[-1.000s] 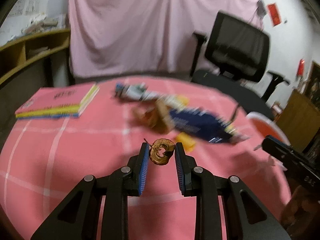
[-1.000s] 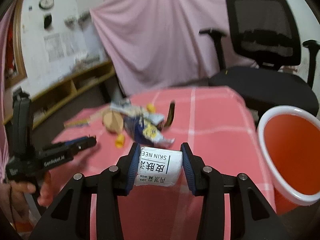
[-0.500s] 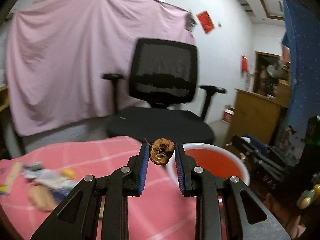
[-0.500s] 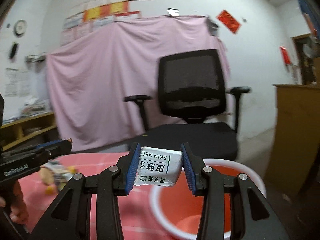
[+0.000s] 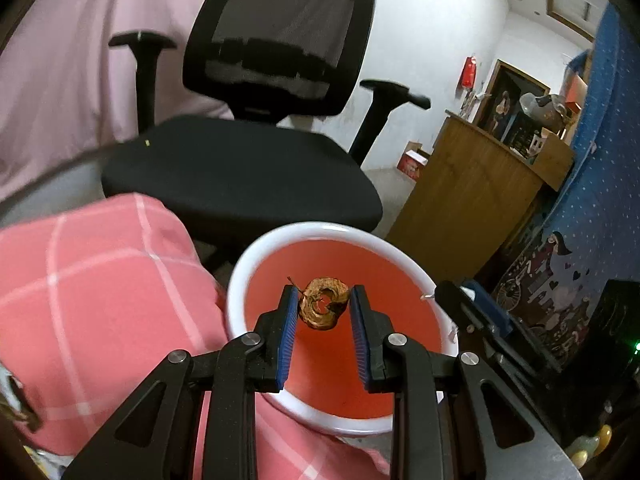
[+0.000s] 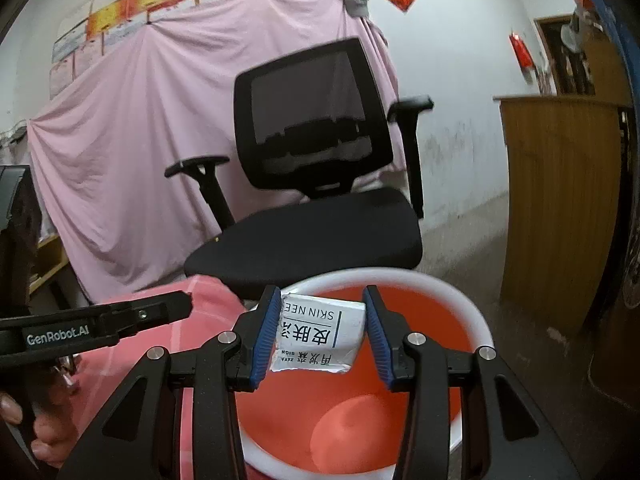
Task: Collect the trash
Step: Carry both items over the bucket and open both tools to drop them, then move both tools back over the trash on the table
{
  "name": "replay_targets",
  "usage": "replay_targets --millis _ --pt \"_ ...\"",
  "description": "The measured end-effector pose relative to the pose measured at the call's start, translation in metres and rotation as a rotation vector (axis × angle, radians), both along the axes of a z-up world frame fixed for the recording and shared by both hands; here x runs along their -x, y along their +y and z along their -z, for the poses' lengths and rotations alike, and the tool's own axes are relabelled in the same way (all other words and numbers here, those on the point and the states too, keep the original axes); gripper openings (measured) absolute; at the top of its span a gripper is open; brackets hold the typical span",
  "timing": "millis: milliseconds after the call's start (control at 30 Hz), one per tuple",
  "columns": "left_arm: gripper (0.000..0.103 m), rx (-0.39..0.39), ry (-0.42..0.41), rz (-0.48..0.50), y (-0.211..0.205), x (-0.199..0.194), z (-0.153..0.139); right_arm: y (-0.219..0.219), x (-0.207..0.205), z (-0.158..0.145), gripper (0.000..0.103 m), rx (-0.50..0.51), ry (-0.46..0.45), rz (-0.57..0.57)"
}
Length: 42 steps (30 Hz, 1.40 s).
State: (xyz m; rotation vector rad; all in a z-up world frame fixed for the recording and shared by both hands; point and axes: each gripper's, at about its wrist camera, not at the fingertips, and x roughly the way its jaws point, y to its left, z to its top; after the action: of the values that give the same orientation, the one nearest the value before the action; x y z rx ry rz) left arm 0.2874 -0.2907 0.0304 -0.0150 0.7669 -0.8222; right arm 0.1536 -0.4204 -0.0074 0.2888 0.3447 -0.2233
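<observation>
Two grippers hover above a red bin with a white rim (lower centre of both frames). Left gripper pinches a brown dried fruit ring; right gripper clamps a small white box. Behind stand a pink tablecloth, then a black office chair.

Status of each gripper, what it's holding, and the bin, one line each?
left gripper: shut on dried peel curl, above the bin.
dried peel curl: clamped, not yet dropped.
right gripper: shut on white packet, above the bin.
white packet: clamped, print upside down.
orange bin: upright, open, no trash visible inside.
</observation>
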Motion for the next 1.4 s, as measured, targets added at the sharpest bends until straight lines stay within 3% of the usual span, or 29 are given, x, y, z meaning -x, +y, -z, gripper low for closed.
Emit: replay_targets --millis 33,100,133,167,267,400,500,600,700,733,833,1033,1400 --pt "0.023 -0.008 0.007 -0.002 -0.001 -0.001 0.002 -0.001 -0.001 0.003 0.041 -0.007 0.014 -0.004" --pt "0.037 -0.028 0.012 -0.005 -0.001 -0.003 0.006 -0.001 -0.001 0.007 0.046 -0.018 0.026 -0.004" --pt "0.051 -0.029 0.010 -0.012 0.003 -0.001 0.009 -0.002 -0.002 0.007 0.053 -0.024 0.028 -0.002" --pt "0.054 -0.019 0.001 -0.027 0.008 0.000 0.009 -0.003 -0.002 0.008 0.055 -0.035 0.027 -0.004" --pt "0.054 0.009 -0.005 -0.064 0.020 0.000 0.009 -0.003 0.000 0.008 0.056 -0.045 0.028 -0.003" --pt "0.055 0.036 -0.004 -0.140 0.043 0.003 0.006 0.000 0.006 0.000 0.068 -0.037 -0.014 0.007" --pt "0.064 0.039 -0.080 -0.193 0.062 0.014 -0.004 0.006 0.012 -0.010 0.076 -0.021 -0.063 0.008" --pt "0.079 0.054 -0.157 -0.251 0.083 0.027 -0.017 0.017 0.019 -0.021 0.083 0.005 -0.118 0.002" --pt "0.084 0.084 -0.239 -0.319 0.106 0.042 -0.029 0.030 0.027 -0.033 0.102 0.034 -0.182 -0.008" --pt "0.085 0.089 -0.261 -0.338 0.113 0.046 -0.032 0.036 0.032 -0.038 0.103 0.044 -0.214 -0.015" --pt "0.101 0.086 -0.348 -0.438 0.139 0.064 -0.042 0.049 0.035 -0.049 0.103 0.054 -0.260 -0.039" --pt "0.101 0.105 -0.460 -0.550 0.186 0.096 -0.053 0.089 0.044 -0.068 0.103 0.104 -0.360 -0.130" --pt "0.101 0.089 -0.560 -0.700 0.271 0.140 -0.047 0.164 0.053 -0.087 0.103 0.204 -0.466 -0.311"
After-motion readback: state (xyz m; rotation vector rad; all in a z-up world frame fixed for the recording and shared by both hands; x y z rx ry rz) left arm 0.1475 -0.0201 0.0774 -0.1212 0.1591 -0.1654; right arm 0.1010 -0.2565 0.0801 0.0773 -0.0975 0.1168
